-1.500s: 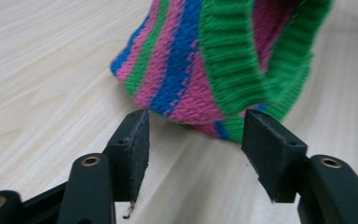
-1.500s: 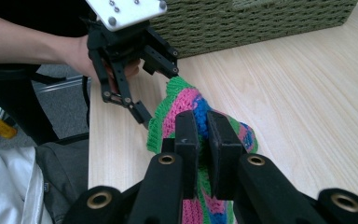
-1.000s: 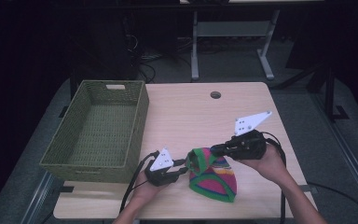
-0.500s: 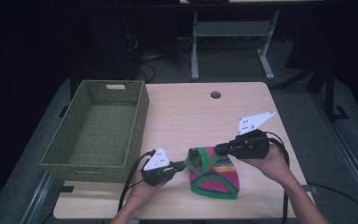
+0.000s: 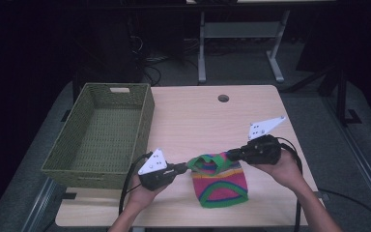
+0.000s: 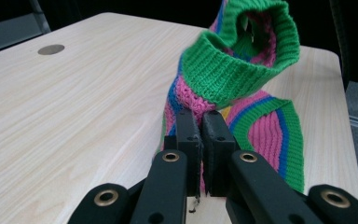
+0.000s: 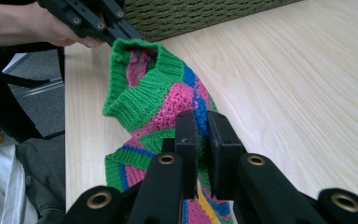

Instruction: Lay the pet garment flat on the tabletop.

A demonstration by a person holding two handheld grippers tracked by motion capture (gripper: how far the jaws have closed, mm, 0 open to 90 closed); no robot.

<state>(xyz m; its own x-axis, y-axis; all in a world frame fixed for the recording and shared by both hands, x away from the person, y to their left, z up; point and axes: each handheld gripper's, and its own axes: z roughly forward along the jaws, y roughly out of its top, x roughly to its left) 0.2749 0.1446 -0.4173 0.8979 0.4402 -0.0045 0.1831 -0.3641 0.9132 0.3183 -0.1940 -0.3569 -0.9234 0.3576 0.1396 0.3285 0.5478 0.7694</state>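
Knit hat (image 5: 221, 181), striped pink, green, blue, yellow: lies on counter (image 5: 198, 121) just right of green wicker basket (image 5: 101, 135), near front edge. Green ribbed cuff lifted off counter. Left gripper (image 5: 189, 166) just closed, clamped on cuff's left edge. Right gripper (image 5: 229, 155) clamped on cuff's right edge. Cuff stretched between the two. No readable writing or labels on hat, basket or grippers.
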